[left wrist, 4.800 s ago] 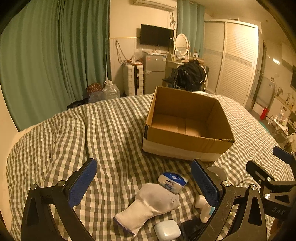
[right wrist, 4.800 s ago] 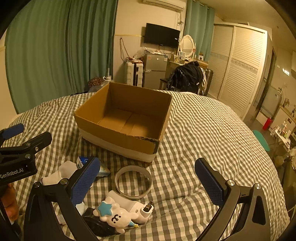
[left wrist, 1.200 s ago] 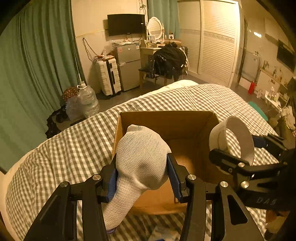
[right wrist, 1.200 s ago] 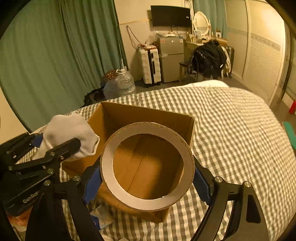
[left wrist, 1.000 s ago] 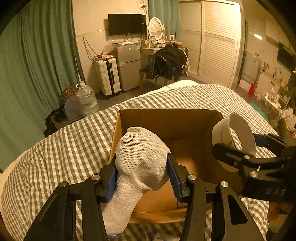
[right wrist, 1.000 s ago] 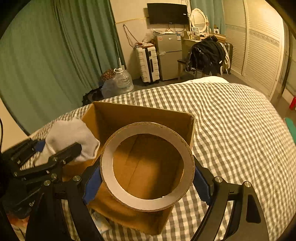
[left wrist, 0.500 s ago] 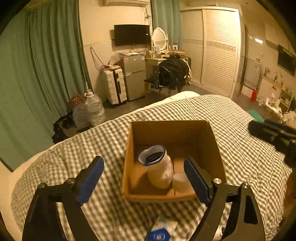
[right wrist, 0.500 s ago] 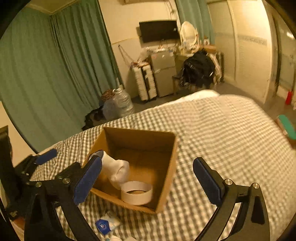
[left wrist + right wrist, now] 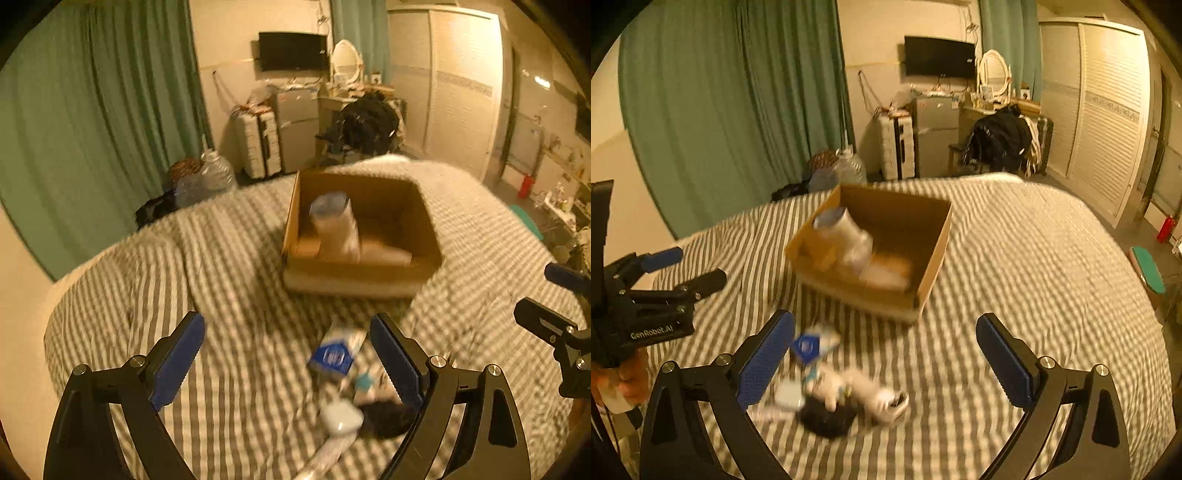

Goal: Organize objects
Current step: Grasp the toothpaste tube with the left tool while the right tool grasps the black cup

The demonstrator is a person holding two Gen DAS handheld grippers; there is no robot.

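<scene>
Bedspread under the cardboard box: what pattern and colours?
The bedspread is grey-and-white check, smeared into stripes by motion blur; the right wrist view shows it best.

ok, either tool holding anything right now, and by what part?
Nothing held. The left tool and right tool are both open and empty; the sock sits in the box.

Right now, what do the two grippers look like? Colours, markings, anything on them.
Both match: black angular frames with silver screws and blue textured pads. Left gripper: pads; from the right wrist view its body carries white "GenRobot.AI" lettering. Right gripper: pads, same build. No cables or sleeves show.
</scene>
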